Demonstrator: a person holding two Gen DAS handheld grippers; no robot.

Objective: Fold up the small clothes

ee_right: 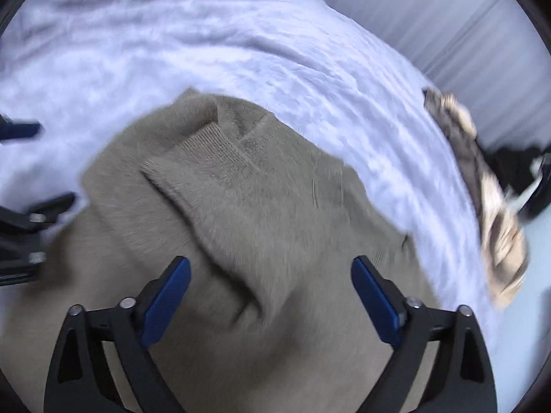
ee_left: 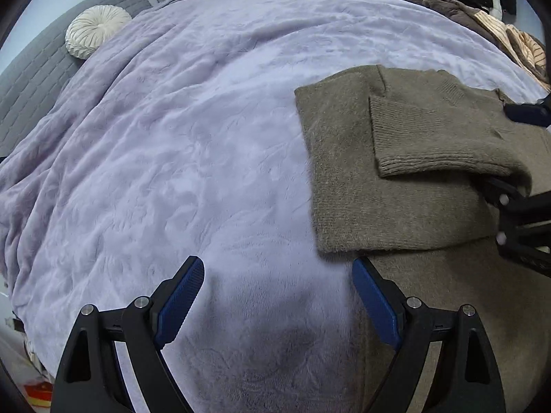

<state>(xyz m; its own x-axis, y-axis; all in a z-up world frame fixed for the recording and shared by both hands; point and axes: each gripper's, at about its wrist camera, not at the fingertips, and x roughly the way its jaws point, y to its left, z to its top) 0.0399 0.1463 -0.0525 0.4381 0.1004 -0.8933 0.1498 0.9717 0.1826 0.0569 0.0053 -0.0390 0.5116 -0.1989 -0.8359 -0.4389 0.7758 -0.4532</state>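
Note:
An olive-brown knit sweater [ee_left: 396,172] lies on the lilac blanket [ee_left: 189,137], partly folded, with a ribbed sleeve cuff [ee_left: 430,137] laid across its body. My left gripper [ee_left: 279,275] is open and empty, hovering over the blanket just left of the sweater's near edge. My right gripper [ee_right: 270,275] is open and empty above the sweater [ee_right: 258,223], with the folded sleeve [ee_right: 213,179] running between its fingers. The right gripper also shows at the right edge of the left wrist view [ee_left: 516,158]. The right wrist view is blurred.
A round cream cushion [ee_left: 98,31] and a grey quilted headboard [ee_left: 31,79] are at the far left. A pile of brown, striped and black clothes [ee_left: 482,10] lies at the bed's far right corner, also in the right wrist view [ee_right: 482,189]. Grey curtains hang behind.

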